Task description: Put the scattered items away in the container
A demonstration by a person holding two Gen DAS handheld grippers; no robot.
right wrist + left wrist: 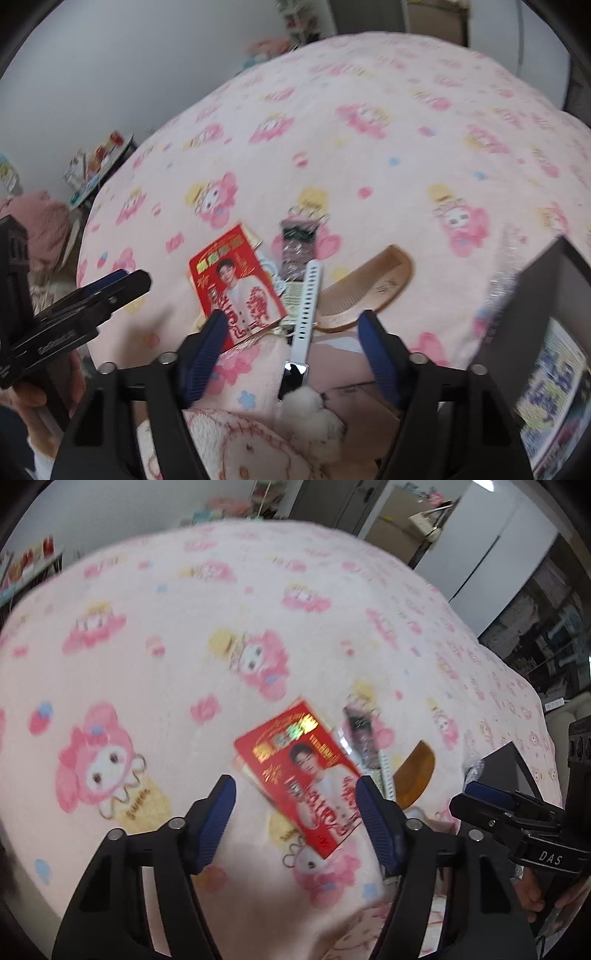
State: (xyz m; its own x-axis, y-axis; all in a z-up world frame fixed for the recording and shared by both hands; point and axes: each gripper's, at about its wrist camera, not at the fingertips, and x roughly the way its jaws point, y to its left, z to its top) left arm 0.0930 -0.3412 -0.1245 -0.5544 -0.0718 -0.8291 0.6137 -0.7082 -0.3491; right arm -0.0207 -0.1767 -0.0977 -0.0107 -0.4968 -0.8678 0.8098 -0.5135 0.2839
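Two grippers are seen, both tilted down over a pink cartoon-print blanket (369, 147).

Left gripper (293, 794): jaws spread wide, nothing clamped. The red envelope (299, 771) is framed between the fingertips in the left wrist view but is lying flat on the blanket; no pad contact can be made out.

Right gripper (291, 328): jaws also wide, nothing clamped. The white watch band (308, 306) is seen running up between the fingers, apart from both pads.

Scattered items counted, clustered together on the blanket:
- 1 red envelope with gold print and a printed portrait; a second red sheet edge is seen peeking out beneath it, count there uncertain
- 1 white perforated watch band with its dark screen end (293, 373) toward the camera
- 1 wooden comb (369, 291), just right of the band
- 1 dark foil sachet (297, 243), just beyond the band's far end
- 1 small printed paper slip (293, 293) wedged between envelope and band
- 1 white fluffy pompom (306, 406) at the band's near end

Container: 1 dark box (554, 291) is seen at the right edge, beside the comb, with printed material inside it. All counted items lie outside it.

Motion blur is present in both views; fine print is unreadable.
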